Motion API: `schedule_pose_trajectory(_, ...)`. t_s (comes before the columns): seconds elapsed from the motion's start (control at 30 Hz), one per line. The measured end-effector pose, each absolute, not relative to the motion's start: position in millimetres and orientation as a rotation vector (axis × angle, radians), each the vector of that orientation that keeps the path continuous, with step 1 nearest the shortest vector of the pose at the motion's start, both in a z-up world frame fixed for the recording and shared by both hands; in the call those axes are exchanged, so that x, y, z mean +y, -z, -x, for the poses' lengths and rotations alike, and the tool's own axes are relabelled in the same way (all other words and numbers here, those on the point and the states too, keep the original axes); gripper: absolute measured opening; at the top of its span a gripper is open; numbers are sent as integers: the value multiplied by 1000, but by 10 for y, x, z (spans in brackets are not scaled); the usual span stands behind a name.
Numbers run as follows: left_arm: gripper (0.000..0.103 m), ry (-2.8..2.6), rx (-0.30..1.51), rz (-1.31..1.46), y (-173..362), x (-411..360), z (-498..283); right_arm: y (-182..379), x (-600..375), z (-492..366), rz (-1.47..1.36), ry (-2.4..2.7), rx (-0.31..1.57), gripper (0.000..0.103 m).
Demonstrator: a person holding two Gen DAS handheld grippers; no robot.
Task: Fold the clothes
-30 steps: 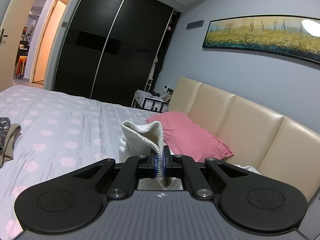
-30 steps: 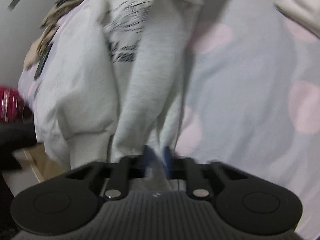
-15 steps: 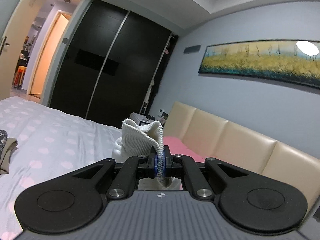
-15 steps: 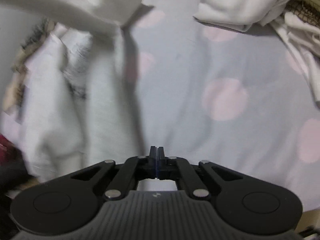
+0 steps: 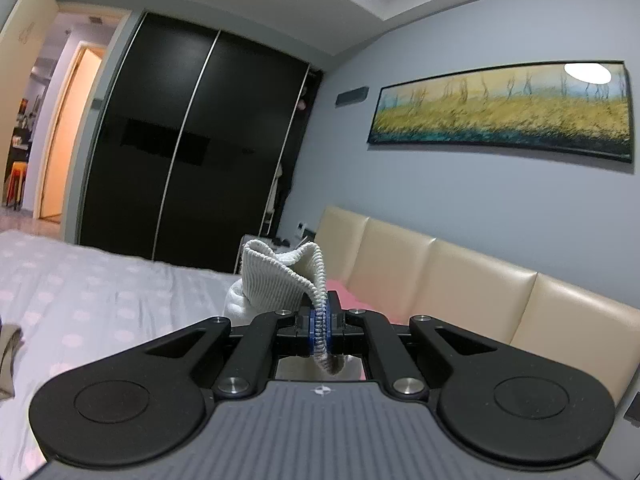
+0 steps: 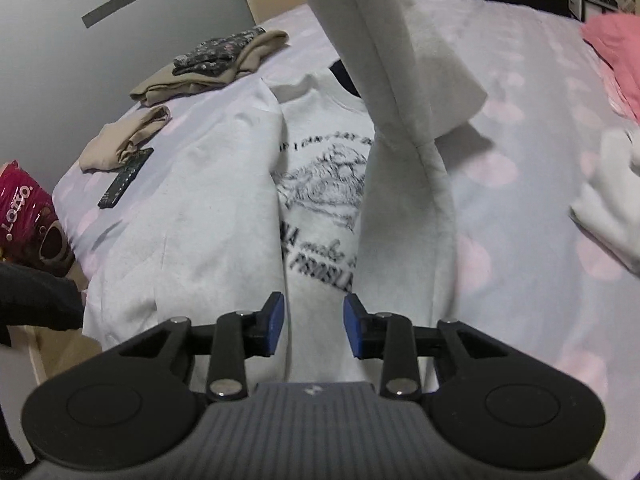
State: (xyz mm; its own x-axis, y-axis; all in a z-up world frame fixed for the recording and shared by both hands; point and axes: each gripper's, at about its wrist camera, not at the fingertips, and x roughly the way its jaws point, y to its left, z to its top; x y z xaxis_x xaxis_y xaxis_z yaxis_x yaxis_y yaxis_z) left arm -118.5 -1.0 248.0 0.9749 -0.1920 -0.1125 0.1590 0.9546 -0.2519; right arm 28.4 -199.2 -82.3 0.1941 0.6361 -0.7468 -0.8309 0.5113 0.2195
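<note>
A white sweatshirt [image 6: 208, 200] with a black printed front lies spread on the polka-dot bed sheet [image 6: 520, 160]. One of its sleeves [image 6: 376, 60] is lifted and runs up out of the top of the right wrist view. My left gripper [image 5: 320, 320] is shut on that sleeve's ribbed cuff [image 5: 280, 276] and holds it high above the bed, pointing about level. My right gripper [image 6: 314, 328] hovers above the sweatshirt's lower front. Its jaws are opening, and the blue pads [image 6: 276, 324] press on nothing; cloth lies below the gap.
Folded beige and floral clothes [image 6: 216, 60], a loose beige garment [image 6: 128, 140] and a black remote [image 6: 126, 178] lie near the bed's left edge. A red bag [image 6: 24, 208] sits beyond it. White garments [image 6: 612, 200] and a pink pillow [image 6: 612, 40] are on the right. A beige headboard [image 5: 460, 280] lines the wall.
The left gripper has risen with the cuff, so the bed sits lower in its view. The right gripper, shut half a second ago, now has its jaws apart above the printed front.
</note>
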Motion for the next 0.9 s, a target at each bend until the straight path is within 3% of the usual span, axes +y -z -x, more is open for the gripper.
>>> schedule_pose_trajectory(0.17,3,185,129,233,-2565,-70,1085,691,-1900,-353,307,-919,745,38)
schedule_pose_trajectory(0.3,3,189,137,246,-2522,-33,1044,606,-1851,-439,276,-868,706,60)
schedule_pose_trajectory(0.37,3,188,138,252,-2518,-8,1023,651,-1786,-456,305,-871,718,60)
schedule_pose_trajectory(0.47,3,187,139,271,-2527,46,998,797,-1652,-475,465,-832,764,47)
schedule_pose_trajectory(0.5,3,186,141,278,-2523,66,994,853,-1637,-506,512,-796,791,21)
schedule_pose_trajectory(0.53,3,184,142,286,-2520,86,989,912,-1657,-568,544,-731,827,6)
schedule_pose_trajectory(0.77,3,169,168,304,-2409,96,910,899,-1941,-873,388,-543,927,9)
schedule_pose_trajectory(0.9,3,174,180,320,-2366,67,866,1084,-1964,-907,385,-553,1084,30)
